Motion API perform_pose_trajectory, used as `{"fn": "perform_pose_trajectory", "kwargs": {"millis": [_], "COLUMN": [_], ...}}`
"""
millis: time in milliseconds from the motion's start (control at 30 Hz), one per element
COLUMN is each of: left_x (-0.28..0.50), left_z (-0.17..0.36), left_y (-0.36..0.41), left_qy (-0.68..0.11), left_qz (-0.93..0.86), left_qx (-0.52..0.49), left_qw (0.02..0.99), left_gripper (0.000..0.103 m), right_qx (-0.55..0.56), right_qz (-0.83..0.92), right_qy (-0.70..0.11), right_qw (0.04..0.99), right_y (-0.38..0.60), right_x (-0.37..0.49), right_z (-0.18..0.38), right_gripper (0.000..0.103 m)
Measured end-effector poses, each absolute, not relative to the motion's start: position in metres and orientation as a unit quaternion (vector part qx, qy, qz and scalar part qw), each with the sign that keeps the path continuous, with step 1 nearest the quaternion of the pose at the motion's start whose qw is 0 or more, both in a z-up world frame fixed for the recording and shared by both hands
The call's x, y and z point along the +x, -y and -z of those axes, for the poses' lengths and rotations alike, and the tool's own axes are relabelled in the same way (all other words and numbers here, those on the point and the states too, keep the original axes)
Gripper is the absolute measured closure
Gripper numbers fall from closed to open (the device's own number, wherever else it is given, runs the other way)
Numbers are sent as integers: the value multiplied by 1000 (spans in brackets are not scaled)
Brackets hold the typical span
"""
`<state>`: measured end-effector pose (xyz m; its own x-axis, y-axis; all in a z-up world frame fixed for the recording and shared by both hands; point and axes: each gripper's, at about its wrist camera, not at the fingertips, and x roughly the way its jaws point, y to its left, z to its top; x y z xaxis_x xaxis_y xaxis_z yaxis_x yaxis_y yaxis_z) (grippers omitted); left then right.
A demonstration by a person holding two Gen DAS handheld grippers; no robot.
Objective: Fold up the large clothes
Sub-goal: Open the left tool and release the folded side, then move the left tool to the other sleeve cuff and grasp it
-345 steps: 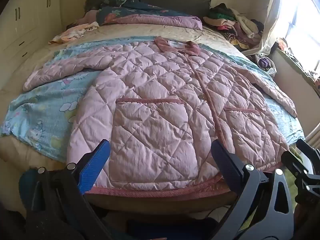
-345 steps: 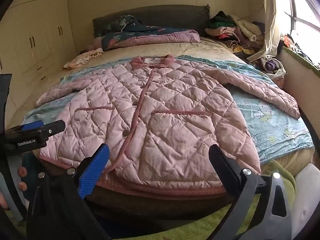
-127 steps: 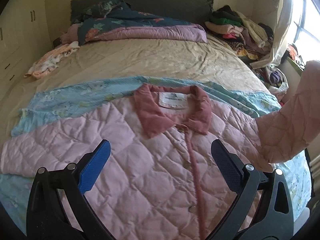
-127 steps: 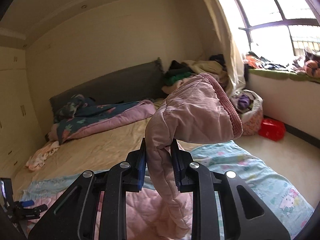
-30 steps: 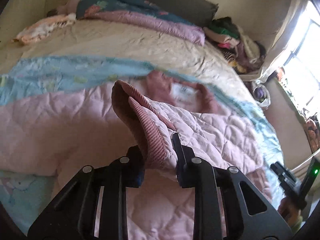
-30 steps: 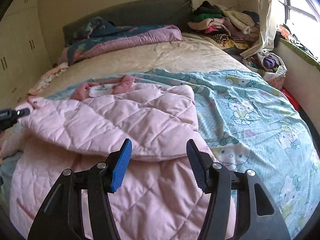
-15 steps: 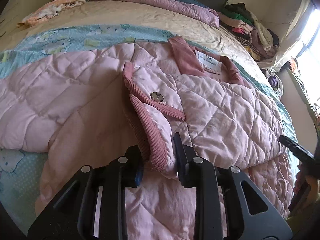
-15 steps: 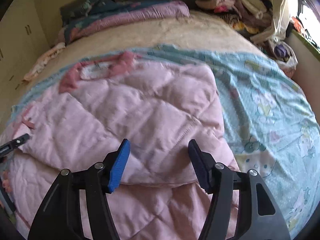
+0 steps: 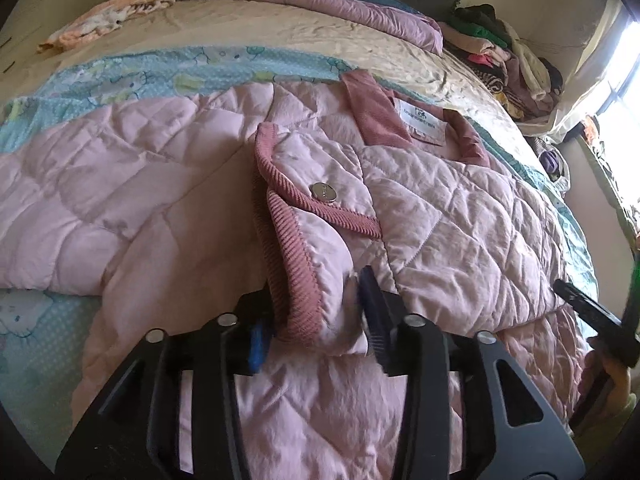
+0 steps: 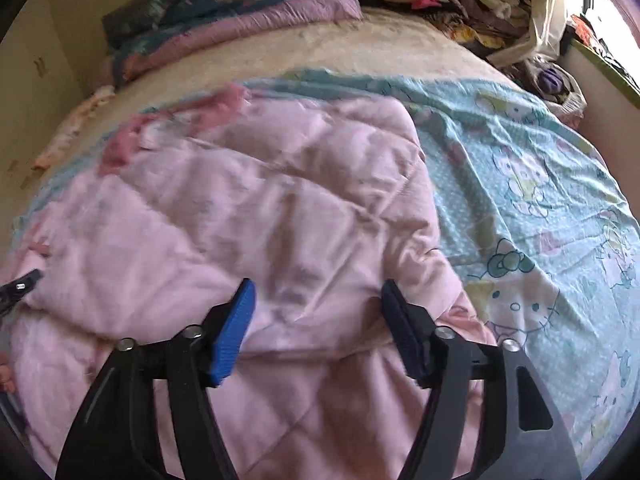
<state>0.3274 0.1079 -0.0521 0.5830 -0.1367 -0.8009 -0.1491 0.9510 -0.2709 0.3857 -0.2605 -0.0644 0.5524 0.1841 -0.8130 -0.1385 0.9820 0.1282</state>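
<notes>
The pink quilted jacket point(image 9: 460, 216) is spread on the bed point(image 9: 280, 36), one sleeve folded across its front below the collar point(image 9: 376, 108). The sleeve's ribbed cuff point(image 9: 296, 280) is being released between the left gripper's point(image 9: 316, 332) opening jaws. The right gripper point(image 10: 316, 332), opening and empty, is held over the jacket's folded edge.

- Pink quilted jacket point(image 9: 440, 216) spread flat on cartoon-print light-blue sheet point(image 10: 532, 200), collar toward the headboard end.
- One sleeve folded across the jacket's chest; ribbed pink cuff point(image 9: 296, 264) on top, near the front middle.
- Sheet bare to the right of the jacket.
- Folded mauve quilt point(image 9: 332, 4) behind, at the bed head.
- Heap of mixed clothes point(image 9: 504, 60) at far right corner.
</notes>
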Motion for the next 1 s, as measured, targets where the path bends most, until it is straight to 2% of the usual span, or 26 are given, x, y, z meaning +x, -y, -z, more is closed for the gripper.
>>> {"fn": "perform_pose_trajectory", "kwargs": {"millis": [33,100,133,200,267,667,1000], "left_x": [325,322,319,313,307,263,223], "left_z": [49,44,39,33,25,-15,-24], "left_y": [-108,-108,-108,-108,-108,-126,-160], "left_qy": [-455,-455,-452,-449,-448,-416,-393], "left_qz": [-4,-8,-9,-13,-21,-56,-93], "left_qx": [-153,-151,-151,-148,-138,-138,-155], "left_qw": [877,878,879,881,883,897,902], "left_gripper": [62,47,43,23,10,9,9], "right_qx": [30,42,47,51,50,44,24], "right_qz": [-98,-101,-103,-111,-116,-151,-188], "right_qy": [-455,-441,-435,-420,-411,-372,-358], "right_qw": [884,891,893,899,903,915,914], "right_y": [259,257,255,249,243,199,150], "right_x": [379,365,360,348,340,296,271], "right_z": [58,46,40,28,19,-24,-44], "right_gripper": [24,13,10,6,5,5,4]}}
